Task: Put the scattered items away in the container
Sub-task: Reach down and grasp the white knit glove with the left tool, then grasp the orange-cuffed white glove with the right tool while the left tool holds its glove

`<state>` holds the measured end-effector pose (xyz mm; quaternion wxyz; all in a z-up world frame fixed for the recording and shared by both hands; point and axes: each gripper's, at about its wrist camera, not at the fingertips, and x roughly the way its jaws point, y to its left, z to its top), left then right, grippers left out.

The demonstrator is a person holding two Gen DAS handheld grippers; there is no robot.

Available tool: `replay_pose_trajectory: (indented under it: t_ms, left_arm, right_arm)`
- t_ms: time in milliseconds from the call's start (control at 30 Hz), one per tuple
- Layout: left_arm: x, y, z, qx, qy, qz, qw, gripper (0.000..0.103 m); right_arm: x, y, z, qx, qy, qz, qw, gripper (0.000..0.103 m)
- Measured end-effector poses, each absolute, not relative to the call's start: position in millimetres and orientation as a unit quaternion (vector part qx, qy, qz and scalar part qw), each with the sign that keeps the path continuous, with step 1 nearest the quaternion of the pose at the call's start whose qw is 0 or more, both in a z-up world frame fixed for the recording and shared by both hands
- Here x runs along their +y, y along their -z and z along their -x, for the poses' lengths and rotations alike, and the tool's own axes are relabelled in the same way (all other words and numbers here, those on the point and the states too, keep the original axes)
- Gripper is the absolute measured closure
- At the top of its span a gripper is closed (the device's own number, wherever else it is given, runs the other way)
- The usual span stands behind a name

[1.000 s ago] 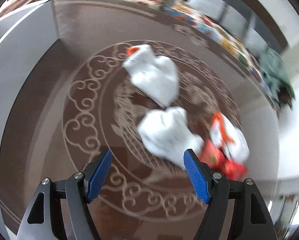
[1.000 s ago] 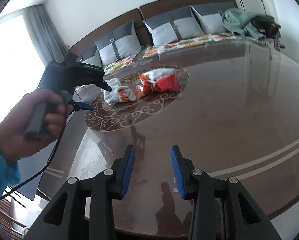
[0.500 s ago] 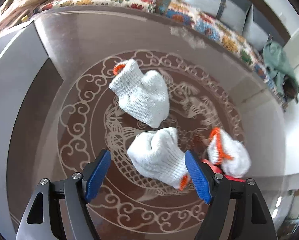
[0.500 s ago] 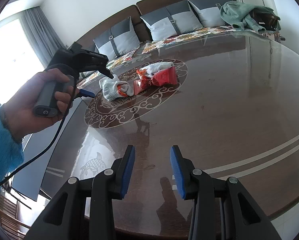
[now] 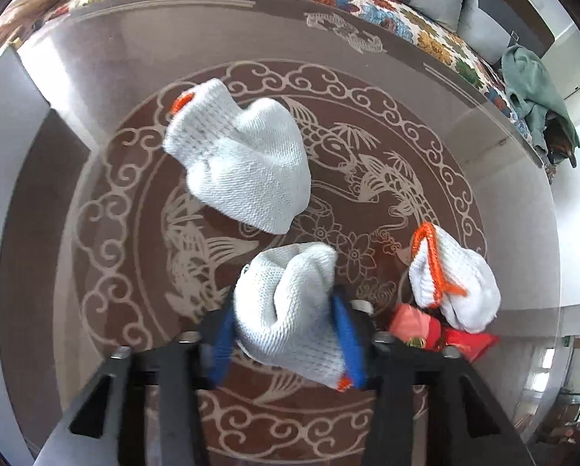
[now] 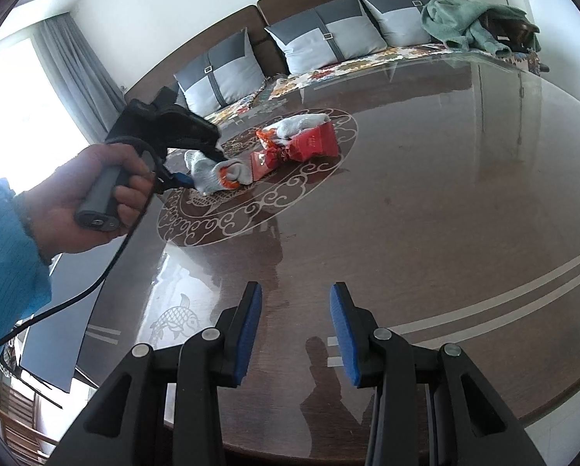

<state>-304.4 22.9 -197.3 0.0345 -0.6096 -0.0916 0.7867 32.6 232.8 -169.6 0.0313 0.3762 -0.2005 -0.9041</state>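
Since a moment ago the left claw [image 5: 286,334] has closed from wide apart onto the nearest glove [image 5: 290,310], pinching it on the tabletop [image 5: 484,178]; it looks ready to lift. Right claw [image 6: 294,330] idles, pads apart. Beyond lie two more gloves [image 5: 243,163] and red packets [image 6: 313,143]. No container shows.

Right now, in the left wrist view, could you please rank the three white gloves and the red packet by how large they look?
1. The far glove.
2. The gripped glove, nearly as big, though nearness to the camera inflates it, so this order is unsure.
3. The right-hand glove.
4. The red packet, partly hidden.
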Motion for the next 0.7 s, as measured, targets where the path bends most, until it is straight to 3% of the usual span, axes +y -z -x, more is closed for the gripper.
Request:
replay_pose_trajectory:
  t_ms: [433,700]
  left_arm:
    - [-24.3,169.9,179.2,-0.044,-0.810,0.580,0.077,0.066]
    - [-33.1,167.6,152.5,-0.072,-0.820,0.559,0.093,0.066]
  right_arm:
    - [259.3,156.1,-16.6,-0.222,0.910,-0.351,0.009,0.065]
    - [328.5,131.1,136.1,-0.177,0.911,-0.364,-0.073,0.065]
